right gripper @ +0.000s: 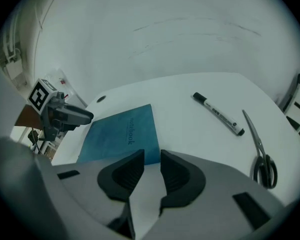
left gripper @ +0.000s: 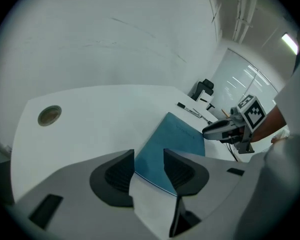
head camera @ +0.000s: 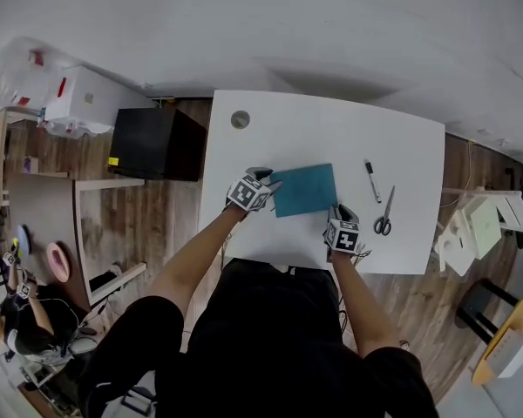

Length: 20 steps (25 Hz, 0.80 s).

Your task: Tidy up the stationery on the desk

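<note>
A teal notebook (head camera: 304,189) lies flat in the middle of the white desk (head camera: 331,129). My left gripper (head camera: 260,184) is at the notebook's left edge. In the left gripper view its jaws (left gripper: 149,166) stand a little apart, with the notebook's (left gripper: 175,144) near edge showing in the gap. My right gripper (head camera: 340,220) sits at the notebook's front right corner. Its jaws (right gripper: 152,161) leave a narrow empty gap just short of the notebook (right gripper: 122,134). A black-capped marker (head camera: 371,179) and grey scissors (head camera: 383,214) lie to the right of the notebook.
A round cable hole (head camera: 240,119) sits near the desk's far left corner. A black cabinet (head camera: 157,144) stands left of the desk and a small white stand (head camera: 471,225) right of it. A wall runs behind the desk.
</note>
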Each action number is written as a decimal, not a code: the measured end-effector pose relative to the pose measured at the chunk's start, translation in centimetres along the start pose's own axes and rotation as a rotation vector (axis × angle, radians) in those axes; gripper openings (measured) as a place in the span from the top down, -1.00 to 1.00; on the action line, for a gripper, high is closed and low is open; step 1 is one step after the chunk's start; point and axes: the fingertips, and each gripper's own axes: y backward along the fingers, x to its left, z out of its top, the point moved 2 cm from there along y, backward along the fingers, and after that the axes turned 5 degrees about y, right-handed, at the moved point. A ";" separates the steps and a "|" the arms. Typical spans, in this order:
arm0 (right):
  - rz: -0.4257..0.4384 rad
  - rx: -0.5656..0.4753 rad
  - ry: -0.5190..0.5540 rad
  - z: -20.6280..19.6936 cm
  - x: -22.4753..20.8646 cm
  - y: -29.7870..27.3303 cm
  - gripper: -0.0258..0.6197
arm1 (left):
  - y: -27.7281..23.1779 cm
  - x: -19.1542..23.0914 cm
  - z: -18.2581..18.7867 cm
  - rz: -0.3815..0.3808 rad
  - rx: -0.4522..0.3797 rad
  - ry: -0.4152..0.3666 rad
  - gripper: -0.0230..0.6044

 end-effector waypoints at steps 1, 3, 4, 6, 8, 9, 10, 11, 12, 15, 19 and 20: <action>0.002 0.000 -0.015 -0.3 0.1 0.0 0.63 | -0.3 0.3 0.1 -0.003 0.003 0.007 0.37; 0.003 -0.006 -0.040 -0.6 0.2 0.0 0.63 | -0.8 0.6 -0.2 -0.008 0.009 0.032 0.36; 0.001 -0.009 -0.055 -0.6 0.1 -0.1 0.63 | -1.0 0.8 -0.3 -0.010 0.011 0.048 0.35; -0.006 -0.015 -0.083 -0.5 -0.1 -0.4 0.63 | -1.1 1.0 -0.5 -0.011 0.003 0.077 0.34; -0.016 -0.022 -0.065 -0.2 -0.3 -0.6 0.63 | -1.0 0.9 -0.7 -0.005 -0.002 0.096 0.34; -0.020 -0.024 -0.033 0.0 -0.4 -0.7 0.63 | -1.0 0.9 -0.9 0.001 0.003 0.101 0.34; -0.023 -0.026 0.002 0.2 -0.4 -0.9 0.63 | -0.8 0.8 -1.2 0.010 0.010 0.104 0.34; -0.023 -0.027 0.032 0.5 -0.3 -1.0 0.63 | -0.7 0.7 -1.5 0.019 0.017 0.105 0.34; -0.021 -0.028 0.051 0.9 -0.3 -1.2 0.63 | -0.5 0.6 -2.0 0.029 0.022 0.104 0.34; -0.015 -0.026 0.088 2.1 -0.5 -2.2 0.63 | 0.3 -0.1 -3.9 0.061 0.026 0.118 0.34; -0.018 -0.022 0.153 4.5 0.6 -3.6 0.65 | 2.0 -1.7 -7.3 0.057 0.002 0.222 0.34; -0.008 -0.022 0.166 5.2 1.5 -4.2 0.65 | 2.6 -1.9 -8.4 0.057 -0.005 0.255 0.34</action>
